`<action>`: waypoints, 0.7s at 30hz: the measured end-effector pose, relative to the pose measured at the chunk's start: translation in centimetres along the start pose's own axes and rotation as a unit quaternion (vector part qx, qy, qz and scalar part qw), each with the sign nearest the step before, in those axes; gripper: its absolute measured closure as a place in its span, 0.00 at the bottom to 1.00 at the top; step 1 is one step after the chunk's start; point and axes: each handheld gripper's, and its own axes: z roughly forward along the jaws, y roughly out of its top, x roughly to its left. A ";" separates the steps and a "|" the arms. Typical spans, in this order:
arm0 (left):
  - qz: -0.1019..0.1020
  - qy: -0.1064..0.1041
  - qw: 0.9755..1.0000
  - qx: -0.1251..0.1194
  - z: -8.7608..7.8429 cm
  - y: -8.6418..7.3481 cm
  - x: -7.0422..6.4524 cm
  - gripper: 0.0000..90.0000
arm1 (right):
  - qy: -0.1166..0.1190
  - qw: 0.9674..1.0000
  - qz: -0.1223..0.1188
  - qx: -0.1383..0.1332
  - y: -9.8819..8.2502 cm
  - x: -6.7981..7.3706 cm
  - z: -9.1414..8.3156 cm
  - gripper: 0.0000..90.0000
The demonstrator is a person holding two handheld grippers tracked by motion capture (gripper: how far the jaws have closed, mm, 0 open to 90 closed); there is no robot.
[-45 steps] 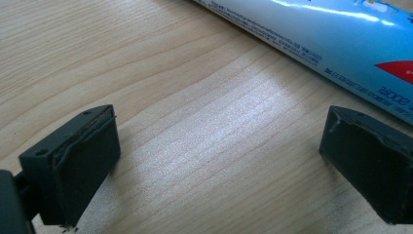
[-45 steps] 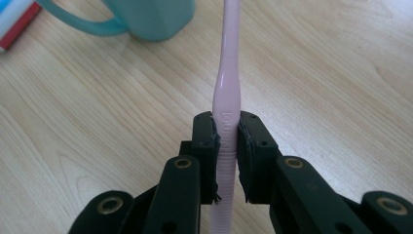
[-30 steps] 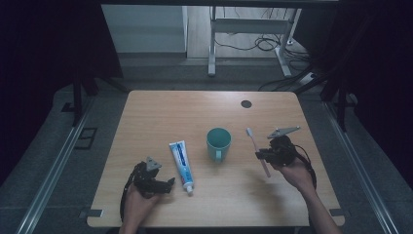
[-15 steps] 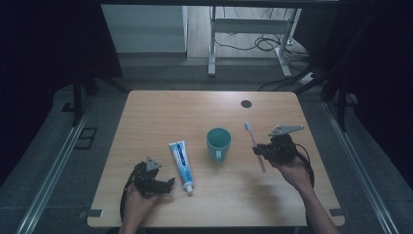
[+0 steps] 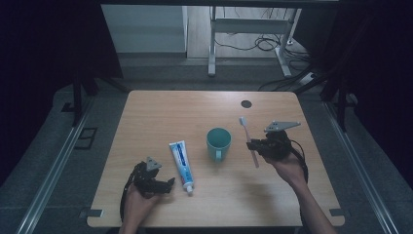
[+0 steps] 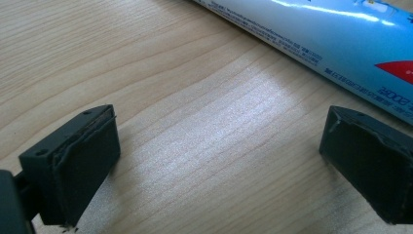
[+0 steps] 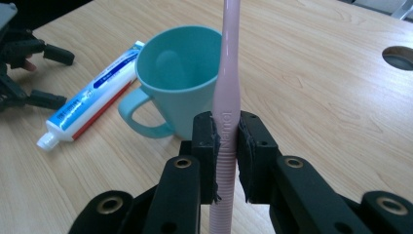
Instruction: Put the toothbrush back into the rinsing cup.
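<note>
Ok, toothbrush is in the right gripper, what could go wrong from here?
The toothbrush is pinched low on its handle by the right gripper, so it may pivot between the fingers. Its long free end could knock the light-looking teal cup over. The open left gripper sits close to the toothpaste tube and could nudge it.

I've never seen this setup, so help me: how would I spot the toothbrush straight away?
Start at the wooden table and find the teal mug near its middle. Just to the mug's right, the right gripper holds a thin stick clamped between its black jaws: that is the toothbrush. It is the only pale pink thing, long and slender, unlike the flat blue-and-white toothpaste tube lying left of the mug.
</note>
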 end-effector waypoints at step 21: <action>0.001 0.000 1.000 0.000 0.0 0.0 0.0 0.01 | 0.012 1.000 -0.003 -0.022 2.2 0.6 1.4 0.87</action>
